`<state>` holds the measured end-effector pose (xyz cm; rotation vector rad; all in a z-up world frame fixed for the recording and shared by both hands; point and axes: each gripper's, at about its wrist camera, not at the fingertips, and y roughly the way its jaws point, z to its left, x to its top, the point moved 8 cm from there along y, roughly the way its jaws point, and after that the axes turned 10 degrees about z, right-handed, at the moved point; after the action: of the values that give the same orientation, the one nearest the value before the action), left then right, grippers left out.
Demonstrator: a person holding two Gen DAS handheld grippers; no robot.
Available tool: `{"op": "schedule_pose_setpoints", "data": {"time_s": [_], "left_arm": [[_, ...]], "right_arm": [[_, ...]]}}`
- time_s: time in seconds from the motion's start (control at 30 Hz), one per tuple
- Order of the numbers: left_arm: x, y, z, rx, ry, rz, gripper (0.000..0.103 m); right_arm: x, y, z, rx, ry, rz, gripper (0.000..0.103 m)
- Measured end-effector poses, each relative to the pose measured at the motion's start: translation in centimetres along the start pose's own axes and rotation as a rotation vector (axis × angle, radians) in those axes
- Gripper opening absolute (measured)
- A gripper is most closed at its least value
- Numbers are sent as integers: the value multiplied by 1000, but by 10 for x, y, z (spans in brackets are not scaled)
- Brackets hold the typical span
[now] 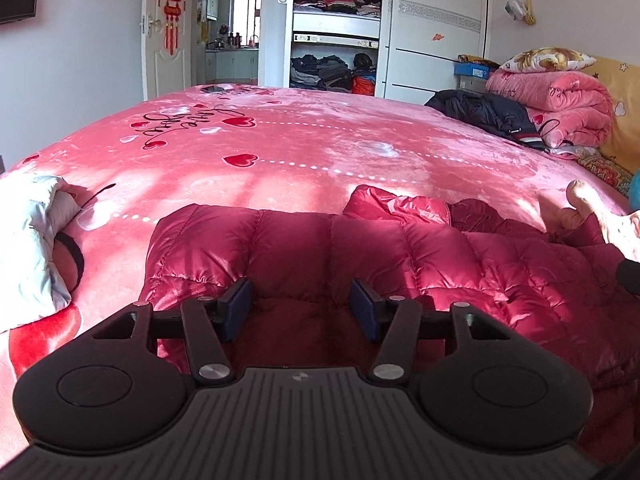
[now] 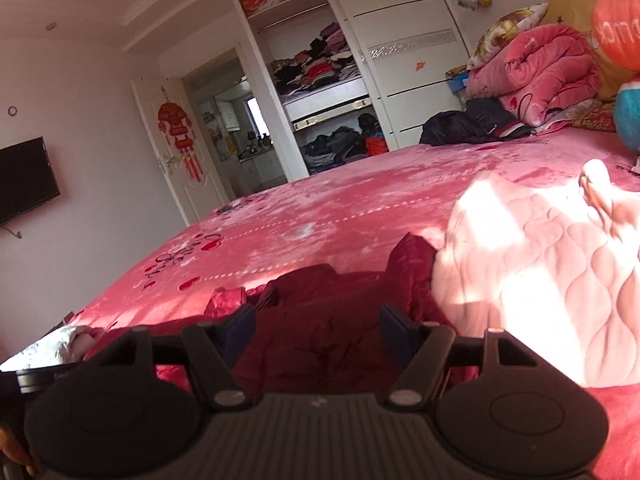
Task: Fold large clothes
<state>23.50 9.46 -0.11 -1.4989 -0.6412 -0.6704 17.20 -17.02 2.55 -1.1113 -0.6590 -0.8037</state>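
Note:
A dark red quilted down jacket (image 1: pixel 360 252) lies spread on the pink bed cover (image 1: pixel 280 148). My left gripper (image 1: pixel 300 304) is open, just above the jacket's near edge, with a fold of the jacket between its blue pads (image 1: pixel 240 300). In the right wrist view the same jacket (image 2: pixel 320 320) lies crumpled and shadowed, and my right gripper (image 2: pixel 316 328) is open low over it, empty. A pale pink quilted leg (image 2: pixel 540 288) lies against the jacket on the right.
A light grey garment (image 1: pixel 28 248) lies at the bed's left edge. A black jacket (image 1: pixel 484 112) and a folded pink duvet (image 1: pixel 560 108) with a pillow sit at the far right. An open wardrobe (image 1: pixel 336 28) stands beyond the bed. A bare foot (image 1: pixel 592 216) rests at the right.

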Motion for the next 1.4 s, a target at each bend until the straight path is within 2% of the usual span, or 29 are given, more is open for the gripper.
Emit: {"op": "schedule_pose_setpoints", "data": {"time_s": [0.13,0.27,0.43,0.73,0.9,1.07,1.2,1.4], "left_arm": [[-9,10,-3,27,45,15,67],[-16,18,-1,33,65,27,69],[-24,27,4,23,56,32,71],[-30,26,5,28,57,10,71],[-27,18,1,43,64,9,71],[-16,-15,3,29,34,8,72],[-14,-56,7,4,1,-12,75],[-29,-113,22,-7,-21,16,81]], "right_arm": [[-13,35,1,-42,-41,109,67],[-18,51,-5,-62,-30,153,66],[-28,67,-3,-116,-87,197,66],[-36,76,-6,-144,-125,177,66],[-34,67,-5,-110,-105,157,70],[-29,41,-2,-80,-59,146,82],[-26,12,1,-101,-64,131,92],[-21,-29,1,-114,-44,113,93]]}}
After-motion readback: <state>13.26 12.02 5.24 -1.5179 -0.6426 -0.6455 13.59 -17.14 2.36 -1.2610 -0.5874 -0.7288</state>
